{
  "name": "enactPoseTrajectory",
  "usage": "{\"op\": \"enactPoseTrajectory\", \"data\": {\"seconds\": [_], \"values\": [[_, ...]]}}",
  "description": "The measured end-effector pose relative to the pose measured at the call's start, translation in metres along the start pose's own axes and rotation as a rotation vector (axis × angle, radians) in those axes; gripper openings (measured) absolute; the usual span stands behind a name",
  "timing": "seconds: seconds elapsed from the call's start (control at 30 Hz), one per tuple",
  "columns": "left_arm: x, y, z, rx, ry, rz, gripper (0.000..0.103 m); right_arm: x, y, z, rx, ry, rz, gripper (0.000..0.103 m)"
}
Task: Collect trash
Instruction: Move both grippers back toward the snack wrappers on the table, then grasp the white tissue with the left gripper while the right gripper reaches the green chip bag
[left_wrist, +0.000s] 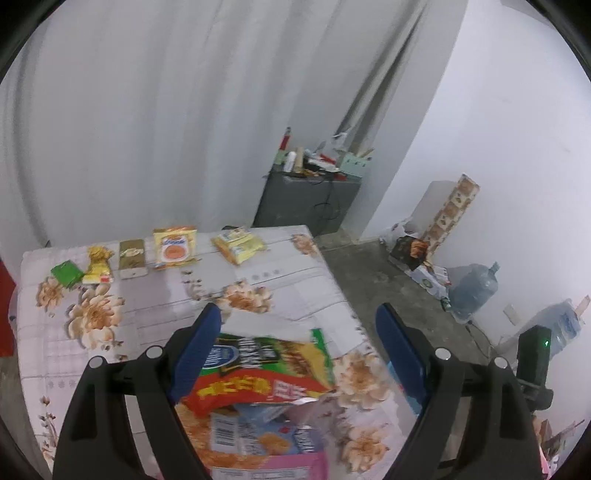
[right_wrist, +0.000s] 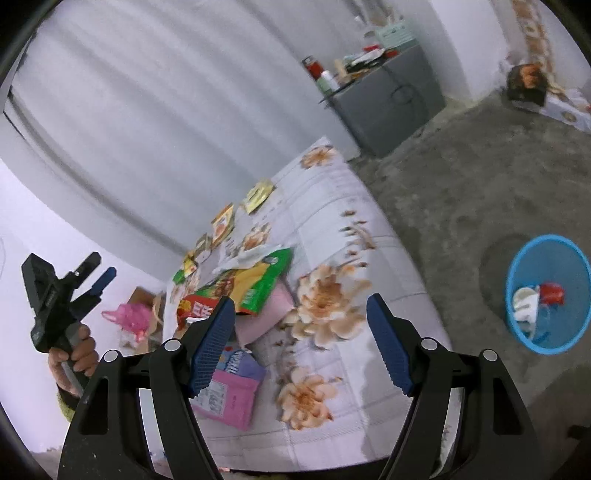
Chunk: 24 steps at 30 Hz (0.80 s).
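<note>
A heap of snack wrappers lies on the floral tablecloth (left_wrist: 162, 299): a green and yellow bag (left_wrist: 291, 354), a red bag (left_wrist: 255, 391), a pale blue packet (left_wrist: 255, 435) and a pink packet (left_wrist: 295, 465). My left gripper (left_wrist: 298, 310) hovers open over this heap, with nothing gripped. In the right wrist view the same green bag (right_wrist: 262, 280), red bag (right_wrist: 194, 306) and pink packet (right_wrist: 229, 398) lie left of my open, empty right gripper (right_wrist: 301, 301). A hand holds the left gripper (right_wrist: 101, 267) beyond the table's left side.
Several small packets line the table's far edge, among them a green one (left_wrist: 66, 275) and a yellow one (left_wrist: 240, 245). A blue bin (right_wrist: 546, 243) holding some trash stands on the concrete floor at the right. A grey cabinet (left_wrist: 306, 203) and water jugs (left_wrist: 474, 291) stand further back.
</note>
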<state>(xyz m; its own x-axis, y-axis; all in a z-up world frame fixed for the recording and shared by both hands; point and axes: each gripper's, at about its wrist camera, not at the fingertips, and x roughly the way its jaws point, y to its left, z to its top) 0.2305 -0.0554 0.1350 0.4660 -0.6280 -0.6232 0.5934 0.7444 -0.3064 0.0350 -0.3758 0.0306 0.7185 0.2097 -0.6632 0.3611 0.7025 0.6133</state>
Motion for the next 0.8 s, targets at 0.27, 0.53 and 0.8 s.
{"op": "enactPoseTrajectory", "data": {"seconds": [0.27, 0.53, 0.8], "values": [[0.045, 0.038, 0.013, -0.009, 0.115, -0.023, 0.082, 0.038, 0.026, 0.011, -0.040, 0.081, 0.059, 0.070], [0.134, 0.010, 0.019, 0.174, 0.391, -0.176, 0.080, 0.068, 0.026, 0.008, 0.001, 0.151, 0.076, 0.070], [0.215, -0.028, -0.007, 0.504, 0.559, -0.071, 0.081, 0.079, 0.020, 0.006, 0.026, 0.185, 0.057, 0.070]]}}
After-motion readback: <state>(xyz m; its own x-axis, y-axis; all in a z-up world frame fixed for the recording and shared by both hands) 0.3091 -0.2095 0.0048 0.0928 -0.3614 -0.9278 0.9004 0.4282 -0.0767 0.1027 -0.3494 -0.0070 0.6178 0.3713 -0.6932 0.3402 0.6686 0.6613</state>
